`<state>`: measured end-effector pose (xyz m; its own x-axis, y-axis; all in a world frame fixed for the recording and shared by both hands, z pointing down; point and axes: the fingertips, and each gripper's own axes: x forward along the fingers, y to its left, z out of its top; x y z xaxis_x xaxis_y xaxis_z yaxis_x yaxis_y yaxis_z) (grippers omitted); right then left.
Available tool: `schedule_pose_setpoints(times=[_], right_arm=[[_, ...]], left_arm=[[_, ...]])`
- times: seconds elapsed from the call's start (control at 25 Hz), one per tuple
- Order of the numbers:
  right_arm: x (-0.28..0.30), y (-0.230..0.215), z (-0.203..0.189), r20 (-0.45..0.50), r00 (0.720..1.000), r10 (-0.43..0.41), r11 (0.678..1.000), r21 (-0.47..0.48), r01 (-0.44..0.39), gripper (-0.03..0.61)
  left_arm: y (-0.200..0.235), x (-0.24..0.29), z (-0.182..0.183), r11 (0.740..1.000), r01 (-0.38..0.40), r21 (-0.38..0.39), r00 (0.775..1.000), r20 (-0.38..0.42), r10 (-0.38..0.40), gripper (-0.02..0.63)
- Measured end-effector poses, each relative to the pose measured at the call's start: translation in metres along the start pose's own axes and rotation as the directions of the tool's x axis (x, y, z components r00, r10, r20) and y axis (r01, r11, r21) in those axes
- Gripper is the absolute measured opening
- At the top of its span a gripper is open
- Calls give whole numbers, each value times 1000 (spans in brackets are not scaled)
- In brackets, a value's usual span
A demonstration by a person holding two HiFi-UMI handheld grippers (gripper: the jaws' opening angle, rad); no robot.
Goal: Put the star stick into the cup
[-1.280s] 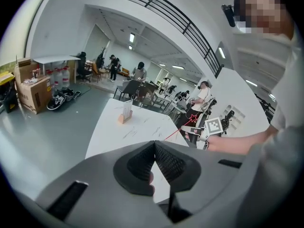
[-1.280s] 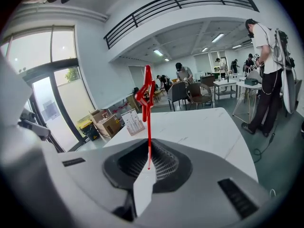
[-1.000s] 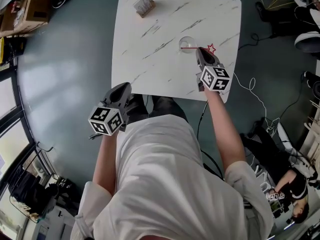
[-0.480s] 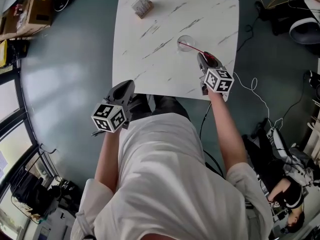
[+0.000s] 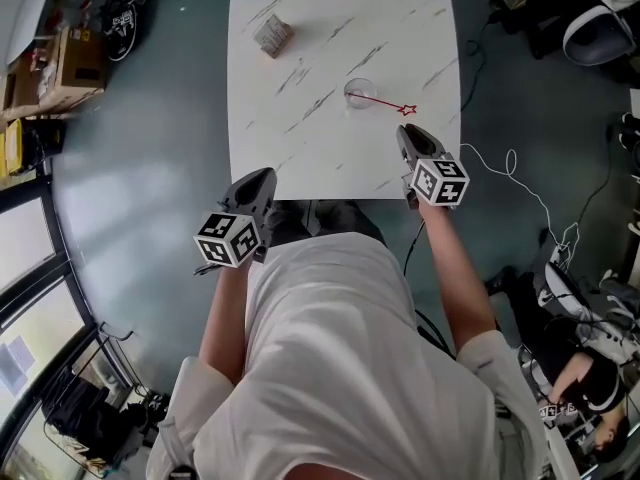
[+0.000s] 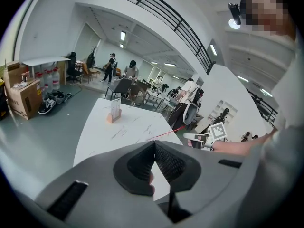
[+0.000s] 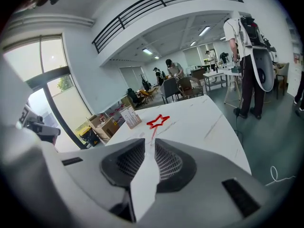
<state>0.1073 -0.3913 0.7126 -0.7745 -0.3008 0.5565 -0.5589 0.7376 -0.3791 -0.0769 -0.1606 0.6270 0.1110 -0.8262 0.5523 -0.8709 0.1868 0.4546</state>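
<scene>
A clear cup (image 5: 358,93) stands on the white marble table (image 5: 300,138). The red star stick (image 5: 385,102) leans out of it, its star end (image 5: 407,109) pointing right and low over the table. My right gripper (image 5: 404,131) sits just short of the star, apart from it, its jaws slightly open and empty. In the right gripper view the star (image 7: 158,121) shows just beyond that gripper (image 7: 150,140). My left gripper (image 5: 262,175) hangs off the table's near edge, shut and empty; its tips (image 6: 154,144) meet, and the stick (image 6: 164,134) shows beyond.
A small card stand on a wooden block (image 5: 272,35) sits at the table's far left. White cables (image 5: 510,178) lie on the floor to the right. Boxes (image 5: 70,48) are stacked at the far left, and people and chairs fill the background.
My right gripper has let go of the star stick and drawn back toward the near edge. The stick now rests in the cup. The left gripper has barely moved.
</scene>
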Motion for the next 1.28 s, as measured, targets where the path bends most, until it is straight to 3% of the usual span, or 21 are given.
schedule_pose_setpoints(times=[0.28, 0.88, 1.28], right_arm=[[-50, 27, -1, 92, 995, -40, 998, 42, 36, 45], [-143, 141, -36, 194, 972, -131, 991, 31, 128, 32], [-205, 209, -74, 245, 952, -184, 983, 25, 184, 32]], left_arm=[[0, -17, 3, 997, 58, 46, 998, 3, -58, 14], [27, -110, -35, 981, 176, 80, 984, -16, -176, 14], [24, -159, -59, 955, 257, 149, 966, -25, -256, 14]])
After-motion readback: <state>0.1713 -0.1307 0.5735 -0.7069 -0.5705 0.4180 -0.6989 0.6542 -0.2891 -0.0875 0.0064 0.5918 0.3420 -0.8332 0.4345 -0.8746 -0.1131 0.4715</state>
